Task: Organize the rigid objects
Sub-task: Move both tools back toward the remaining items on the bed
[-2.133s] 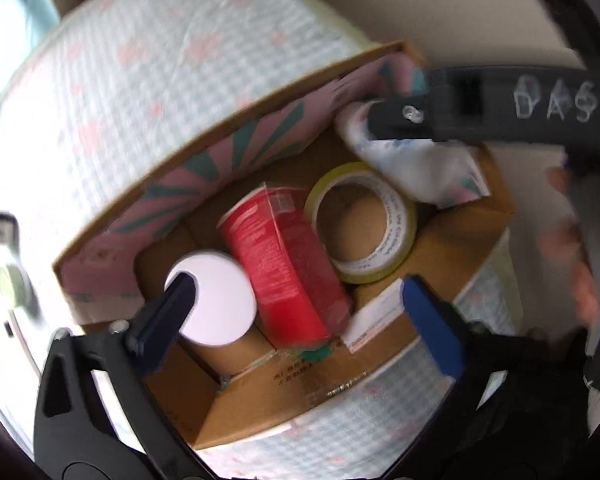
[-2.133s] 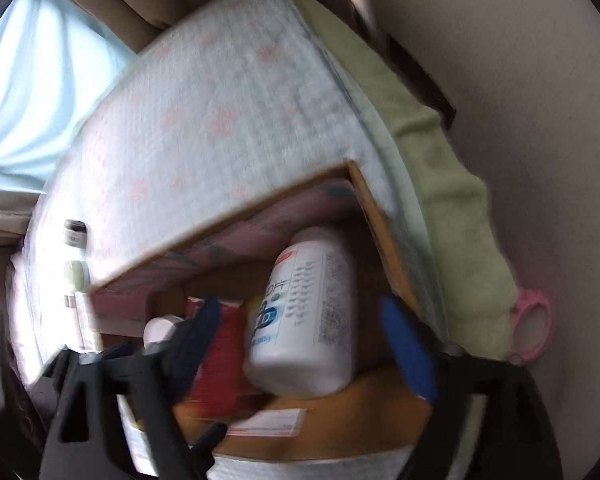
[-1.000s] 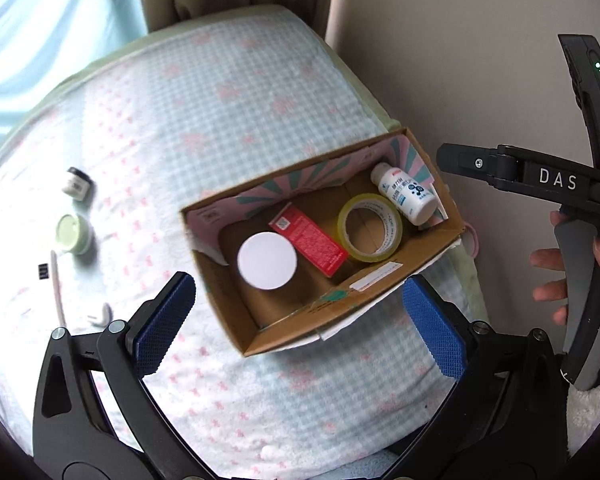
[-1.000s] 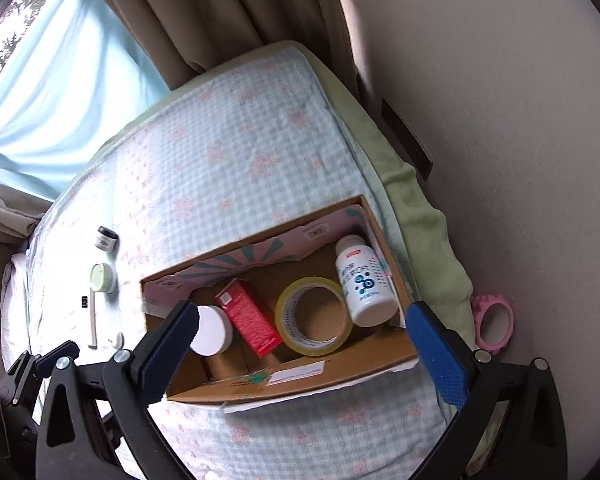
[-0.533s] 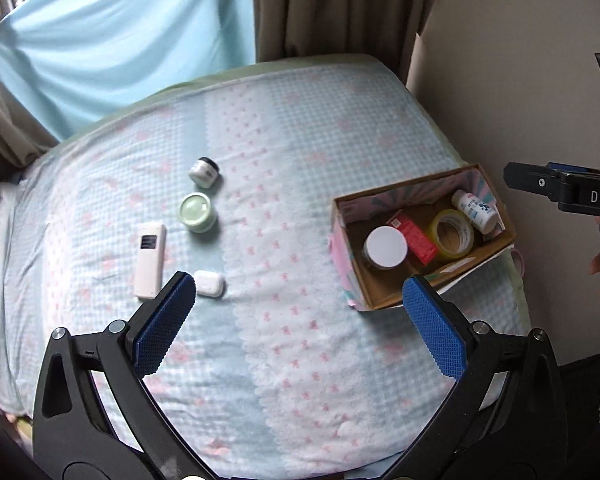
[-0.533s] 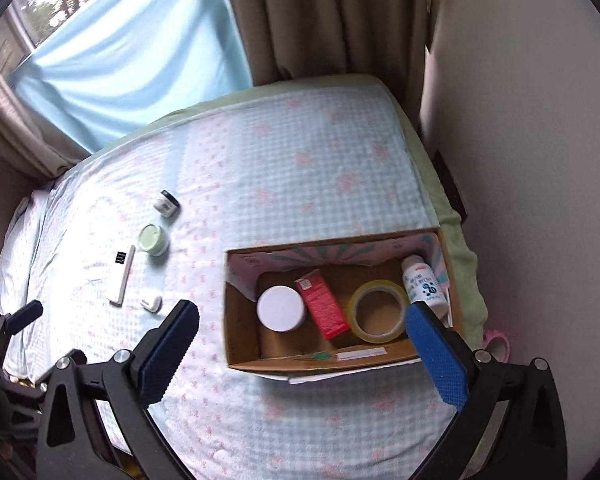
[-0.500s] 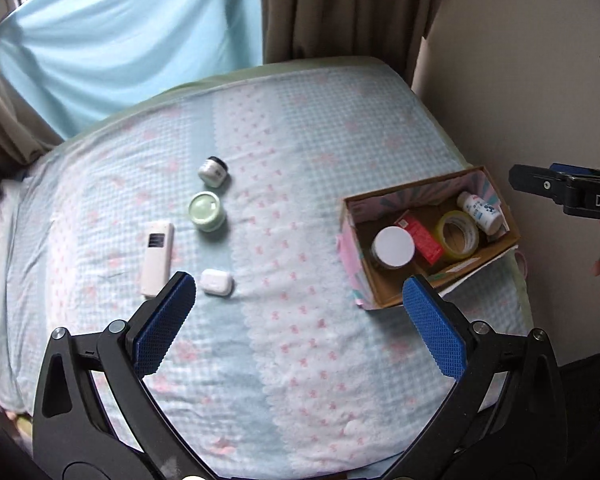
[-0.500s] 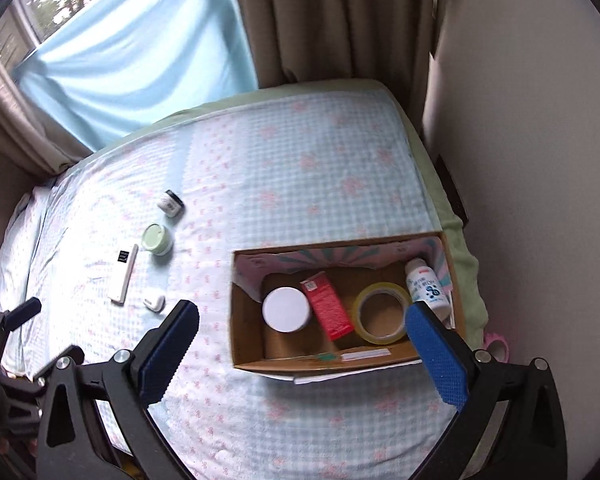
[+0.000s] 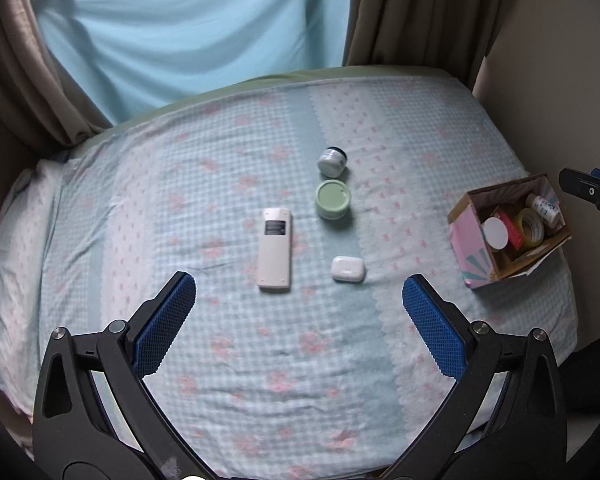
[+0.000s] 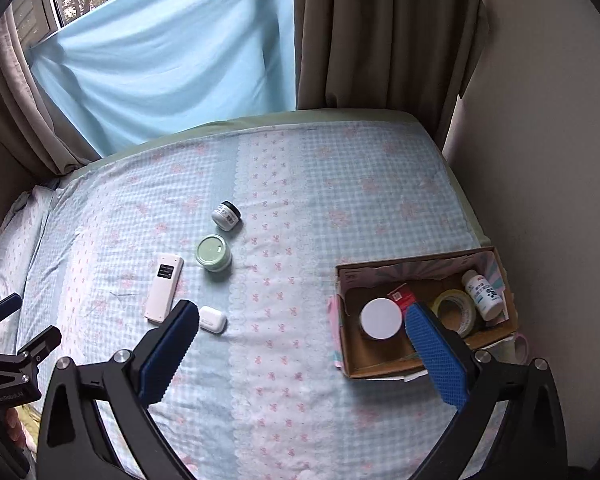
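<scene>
On the bed lie a white remote (image 9: 275,249) (image 10: 163,287), a green-lidded jar (image 9: 333,199) (image 10: 214,253), a small dark-capped jar (image 9: 332,161) (image 10: 226,215) and a white earbud case (image 9: 348,269) (image 10: 212,319). A cardboard box (image 9: 474,264) (image 10: 384,363) at the bed's right edge holds a white-lidded jar (image 10: 381,319), a red carton (image 10: 401,293), a tape roll (image 10: 455,311) and a white bottle (image 10: 482,290). My left gripper (image 9: 299,324) hangs open above the bed near the remote. My right gripper (image 10: 302,354) is open too, high above the sheet left of the box.
The bed (image 9: 220,360) wears a blue checked sheet with pink bows. Brown curtains (image 10: 380,32) and a pale blue drape (image 10: 172,52) hang behind it. A beige wall (image 10: 548,160) runs along the right side. A pink ring (image 10: 521,344) lies beside the box.
Both grippers have pulled far back and up from the box. The left view has swung left, so the loose items on the sheet now sit centred and the box lies at the right.
</scene>
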`<state>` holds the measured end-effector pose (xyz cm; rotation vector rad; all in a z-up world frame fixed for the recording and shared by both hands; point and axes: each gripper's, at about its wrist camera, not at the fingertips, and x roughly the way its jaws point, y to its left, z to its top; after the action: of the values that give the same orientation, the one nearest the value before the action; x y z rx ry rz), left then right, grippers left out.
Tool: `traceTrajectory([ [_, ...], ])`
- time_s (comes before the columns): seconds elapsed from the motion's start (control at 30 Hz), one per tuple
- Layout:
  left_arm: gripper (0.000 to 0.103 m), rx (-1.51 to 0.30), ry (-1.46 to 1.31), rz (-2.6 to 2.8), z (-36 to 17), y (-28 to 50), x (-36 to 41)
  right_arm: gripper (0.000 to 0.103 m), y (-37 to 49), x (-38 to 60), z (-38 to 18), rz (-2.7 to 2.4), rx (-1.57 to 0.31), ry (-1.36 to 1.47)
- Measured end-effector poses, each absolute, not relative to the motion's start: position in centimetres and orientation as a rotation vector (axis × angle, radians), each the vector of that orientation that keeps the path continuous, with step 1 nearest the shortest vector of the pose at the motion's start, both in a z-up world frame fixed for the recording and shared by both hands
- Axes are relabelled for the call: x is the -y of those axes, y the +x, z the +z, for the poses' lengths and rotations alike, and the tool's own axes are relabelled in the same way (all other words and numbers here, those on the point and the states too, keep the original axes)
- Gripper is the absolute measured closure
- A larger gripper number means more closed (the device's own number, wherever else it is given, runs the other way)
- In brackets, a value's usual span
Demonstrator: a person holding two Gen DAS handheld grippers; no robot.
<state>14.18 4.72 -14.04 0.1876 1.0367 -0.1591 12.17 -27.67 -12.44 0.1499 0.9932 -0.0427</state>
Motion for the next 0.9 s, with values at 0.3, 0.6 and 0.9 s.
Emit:
traceTrajectory([
  [0.3,0.000,-1.047,0.214,-0.280,-18.5,20.0,-11.9,0.000,16.4,18.9,-15.7,-0.034,-0.980,0.149],
  [0.6,0.000,-1.167,0.157,-0.370,-27.4,27.5,-12.4,0.000,23.2,13.8,-22.8,0.080,-1.014,0.113],
  [0.9,0.000,-1.318,0.076,-0.321,-38.3,32.2,-10.6,0.000,30.4,12.4,-32.0,0.147,-1.121,0.061],
])
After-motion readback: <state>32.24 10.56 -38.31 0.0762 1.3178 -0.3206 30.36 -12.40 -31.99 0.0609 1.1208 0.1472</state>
